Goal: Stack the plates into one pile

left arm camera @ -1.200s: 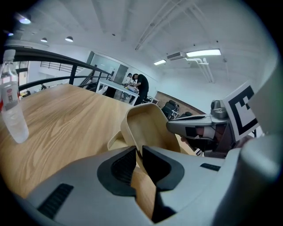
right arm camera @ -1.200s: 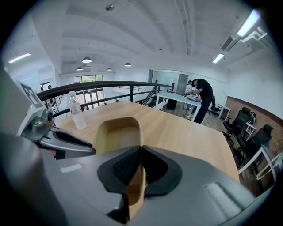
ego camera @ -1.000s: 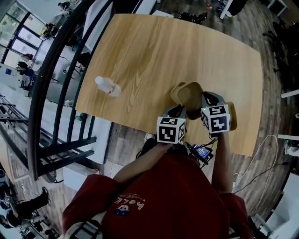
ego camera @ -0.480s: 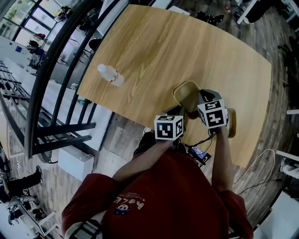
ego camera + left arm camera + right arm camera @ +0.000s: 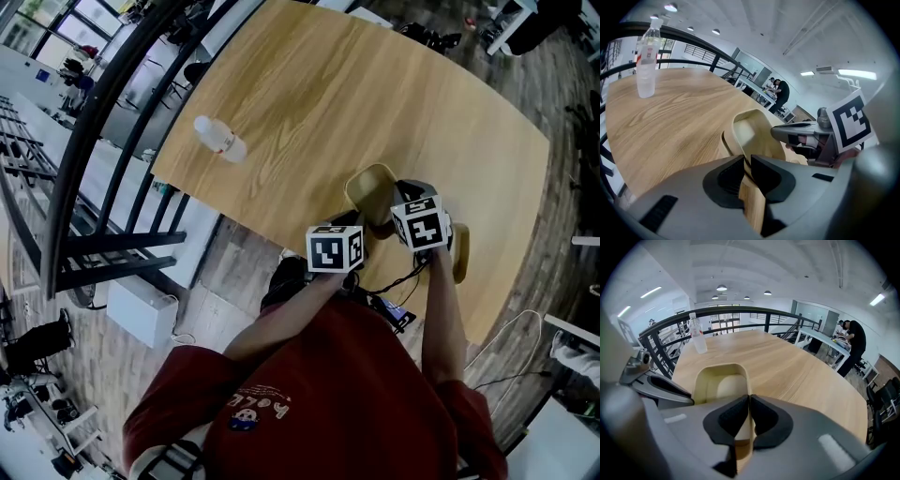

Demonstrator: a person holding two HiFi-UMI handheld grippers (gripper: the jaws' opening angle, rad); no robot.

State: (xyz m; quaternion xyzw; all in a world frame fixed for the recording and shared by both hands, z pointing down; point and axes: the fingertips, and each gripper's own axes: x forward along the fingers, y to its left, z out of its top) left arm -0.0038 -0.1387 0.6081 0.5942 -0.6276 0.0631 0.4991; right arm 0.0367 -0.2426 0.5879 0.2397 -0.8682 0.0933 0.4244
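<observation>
A tan, squarish plate (image 5: 373,190) with rounded corners is over the near part of the wooden table (image 5: 309,84). Both grippers grip it from the near side. My left gripper (image 5: 361,223) is shut on its near left rim; in the left gripper view the jaws (image 5: 747,164) pinch the plate (image 5: 754,136) edge-on. My right gripper (image 5: 405,199) is shut on the near right rim (image 5: 740,437), with the plate's well (image 5: 723,383) just beyond the jaws. A second tan plate (image 5: 460,251) lies to the right, mostly hidden behind the right gripper.
A clear plastic bottle (image 5: 217,139) stands near the table's left edge. A black railing (image 5: 103,122) runs along the left beyond it. The table's near edge is right under the grippers. People stand at desks far behind (image 5: 853,345).
Both grippers have sunk a little toward the table with the plate between them, and both have rolled slightly. Their grips are unchanged.
</observation>
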